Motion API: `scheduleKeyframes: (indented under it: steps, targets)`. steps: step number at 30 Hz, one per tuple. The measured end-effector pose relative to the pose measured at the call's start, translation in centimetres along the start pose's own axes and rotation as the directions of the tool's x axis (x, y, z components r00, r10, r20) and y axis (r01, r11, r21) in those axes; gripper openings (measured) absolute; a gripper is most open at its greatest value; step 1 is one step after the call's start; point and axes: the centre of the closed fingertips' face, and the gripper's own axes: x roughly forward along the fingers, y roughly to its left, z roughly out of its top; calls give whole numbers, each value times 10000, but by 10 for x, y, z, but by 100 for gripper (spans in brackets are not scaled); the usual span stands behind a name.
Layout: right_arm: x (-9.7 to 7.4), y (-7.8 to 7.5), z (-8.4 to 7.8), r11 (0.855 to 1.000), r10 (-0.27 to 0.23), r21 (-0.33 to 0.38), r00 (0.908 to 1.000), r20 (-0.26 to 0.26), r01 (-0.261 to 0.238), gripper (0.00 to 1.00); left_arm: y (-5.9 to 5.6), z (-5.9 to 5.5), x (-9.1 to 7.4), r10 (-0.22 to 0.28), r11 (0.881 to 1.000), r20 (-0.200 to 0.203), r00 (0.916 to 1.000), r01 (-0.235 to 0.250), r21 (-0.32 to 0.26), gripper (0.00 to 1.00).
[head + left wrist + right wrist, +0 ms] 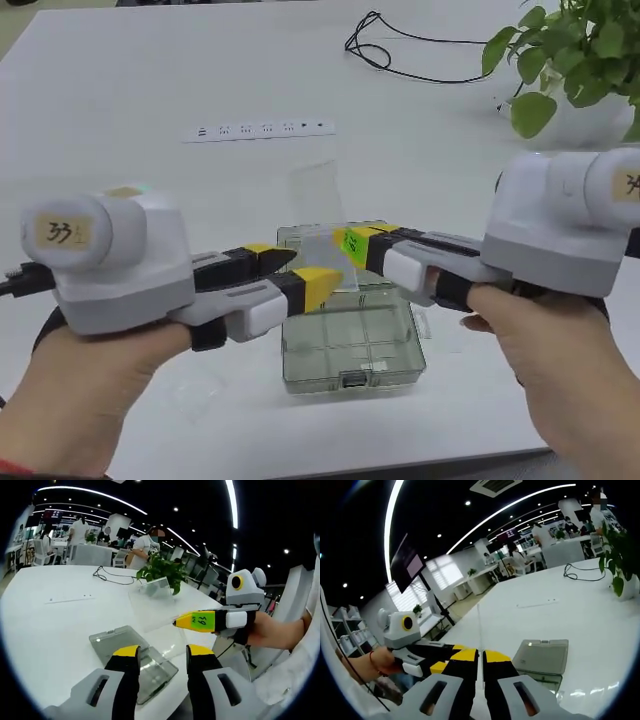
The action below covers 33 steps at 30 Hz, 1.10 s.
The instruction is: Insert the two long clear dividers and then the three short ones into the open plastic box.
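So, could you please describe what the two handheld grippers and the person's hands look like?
Both have pale grey bodies and black fingers with yellow tips. The left gripper carries a yellowish sticker marked 33 and a black cable at its rear; the right gripper has a green tag reading 39 on one finger. A red band sits at the wrist of the left hand.

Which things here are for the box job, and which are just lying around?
For the job: open clear plastic box; clear flat divider sheet pinched in the right gripper; open left gripper.
Lying about: long white power strip; looped black cable; green leafy plant in white pot.
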Motion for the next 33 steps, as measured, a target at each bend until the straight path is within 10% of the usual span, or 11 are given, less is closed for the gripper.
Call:
scheduleKeyframes:
  steps: [21,33]
  targets:
    - [-17,-13,5,9981,-600,134,9971,-465,607,2,9,-21,-31,-152,9916,-411,9990,203,1275,48]
    - [-25,-25,0,9897,-1277,461,9813,-1439,1356,2,7,-35,-40,-621,9623,-874,9942,829,2590,69]
